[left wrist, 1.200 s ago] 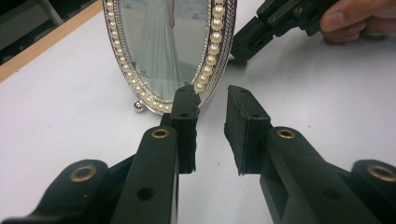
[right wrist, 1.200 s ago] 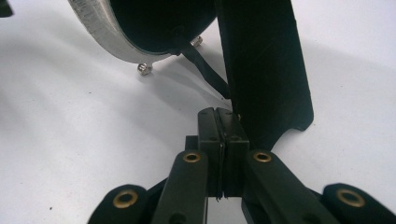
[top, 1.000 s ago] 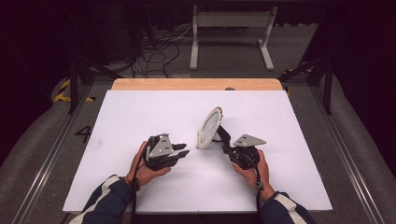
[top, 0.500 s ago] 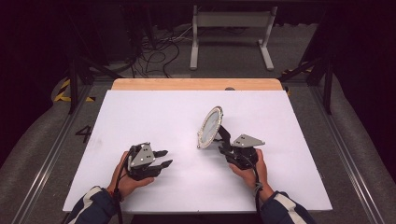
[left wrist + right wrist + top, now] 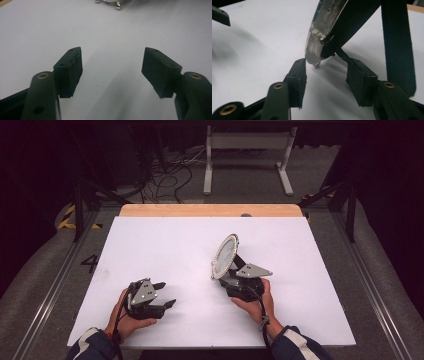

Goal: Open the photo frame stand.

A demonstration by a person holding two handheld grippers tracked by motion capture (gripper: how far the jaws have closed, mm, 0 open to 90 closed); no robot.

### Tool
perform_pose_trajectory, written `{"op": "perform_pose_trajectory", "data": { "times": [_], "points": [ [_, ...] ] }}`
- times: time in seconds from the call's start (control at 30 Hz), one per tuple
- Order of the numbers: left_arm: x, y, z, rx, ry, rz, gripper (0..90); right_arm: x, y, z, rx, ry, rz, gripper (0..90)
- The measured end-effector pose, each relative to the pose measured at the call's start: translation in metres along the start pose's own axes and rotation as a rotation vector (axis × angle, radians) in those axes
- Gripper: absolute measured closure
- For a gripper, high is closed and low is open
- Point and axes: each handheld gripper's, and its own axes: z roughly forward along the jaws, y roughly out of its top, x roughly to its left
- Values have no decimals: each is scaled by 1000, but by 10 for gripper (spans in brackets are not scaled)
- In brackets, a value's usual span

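An oval silver-rimmed frame [image 5: 225,255] stands tilted on the white table [image 5: 165,245], propped by its black easel leg [image 5: 397,45]. My right gripper [image 5: 226,276] sits just behind its lower edge. In the right gripper view its jaws [image 5: 325,75] have just been opening, and the frame's rim [image 5: 322,30] rises just beyond the pads without being pressed. My left gripper [image 5: 169,293] lies near the front left of the table, apart from the frame. Its jaws [image 5: 112,72] have also just been opening, with bare table between them. The frame's small ball feet [image 5: 117,5] show far ahead.
A wooden strip [image 5: 210,210] runs along the table's far edge. Beyond it on the floor stand a grey metal rack [image 5: 247,155] and loose cables [image 5: 170,175]. Metal rails [image 5: 370,285] flank the table on both sides.
My left hand has drawn away from the frame, leftward and toward the table's near edge. Both grippers' jaws have opened. The frame stays standing where it was.
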Motion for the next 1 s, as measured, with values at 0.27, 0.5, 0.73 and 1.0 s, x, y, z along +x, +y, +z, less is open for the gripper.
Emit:
{"op": "perform_pose_trajectory", "data": {
  "times": [0.27,0.5,0.73,1.0],
  "points": [
    [-4,-3,2,19,11,-3,240,5,7,9,-17,-5,29,426],
    [-6,-5,-1,26,24,-3,230,6,9,20,-17,0,53,431],
    [-7,-8,-1,35,28,-10,224,3,10,27,-39,-19,109,475],
    [-9,-7,0,42,25,-6,216,5,10,27,-44,-33,107,547]
  ]
}}
